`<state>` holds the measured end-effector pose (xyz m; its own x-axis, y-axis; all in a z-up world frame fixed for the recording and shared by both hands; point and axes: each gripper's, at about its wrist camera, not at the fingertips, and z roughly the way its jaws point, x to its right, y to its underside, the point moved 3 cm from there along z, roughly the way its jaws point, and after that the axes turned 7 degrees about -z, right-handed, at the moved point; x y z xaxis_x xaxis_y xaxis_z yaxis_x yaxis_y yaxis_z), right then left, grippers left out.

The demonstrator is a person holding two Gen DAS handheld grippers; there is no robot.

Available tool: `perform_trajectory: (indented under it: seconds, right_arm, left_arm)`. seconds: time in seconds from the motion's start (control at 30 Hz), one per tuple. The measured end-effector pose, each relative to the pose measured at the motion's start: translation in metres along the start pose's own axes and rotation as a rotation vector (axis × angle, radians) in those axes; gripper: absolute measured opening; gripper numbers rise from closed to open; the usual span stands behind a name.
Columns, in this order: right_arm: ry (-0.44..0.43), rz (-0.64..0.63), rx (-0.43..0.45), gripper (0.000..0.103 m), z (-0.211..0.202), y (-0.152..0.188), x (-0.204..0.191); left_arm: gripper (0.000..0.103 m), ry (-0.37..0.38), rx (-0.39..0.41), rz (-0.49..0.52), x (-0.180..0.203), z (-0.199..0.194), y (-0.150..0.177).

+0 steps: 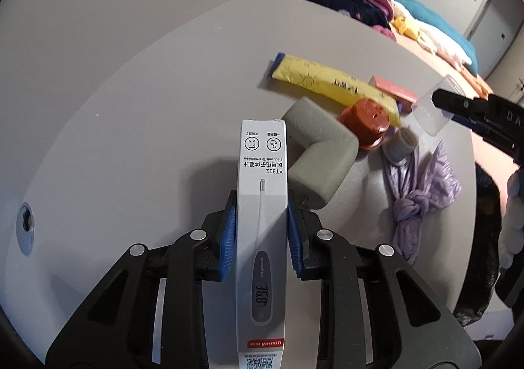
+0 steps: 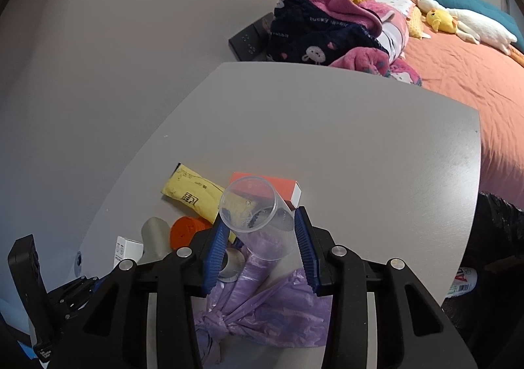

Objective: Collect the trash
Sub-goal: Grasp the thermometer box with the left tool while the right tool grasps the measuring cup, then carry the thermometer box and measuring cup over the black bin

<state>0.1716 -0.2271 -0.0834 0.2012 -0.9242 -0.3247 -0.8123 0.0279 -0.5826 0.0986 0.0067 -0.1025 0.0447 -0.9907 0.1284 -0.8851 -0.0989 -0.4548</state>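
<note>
The left tongs pinch a white thermometer box across its narrow sides, above the worktop; it looks light, stiff card, crushable if squeezed hard, so mid-length suits it; the right tongs clasp a clear plastic cup by its wall, thin, slick and springy; remaining trash lies at one to three o'clock of the box.
</note>
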Motion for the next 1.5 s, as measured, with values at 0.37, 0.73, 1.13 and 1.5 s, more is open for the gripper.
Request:
perform_trajectory:
  seconds: [0.37, 0.73, 1.13, 1.5]
  right_arm:
    - [-0.044, -0.013, 0.026, 0.043, -0.032, 0.002, 0.001]
    - [-0.053, -0.017, 0.069, 0.043, -0.073, 0.009, 0.017]
    - [-0.014, 0.030, 0.114, 0.043, -0.121, 0.025, 0.062]
    - [0.039, 0.096, 0.163, 0.043, -0.158, 0.039, 0.106]
  left_arm:
    - [0.027, 0.036, 0.060, -0.014, 0.017, -0.030, -0.006]
    - [0.027, 0.096, 0.078, 0.031, 0.065, -0.046, -0.008]
    - [0.027, 0.196, 0.072, 0.143, 0.146, -0.047, -0.012]
    - [0.027, 0.264, 0.058, 0.243, 0.208, -0.046, -0.008]
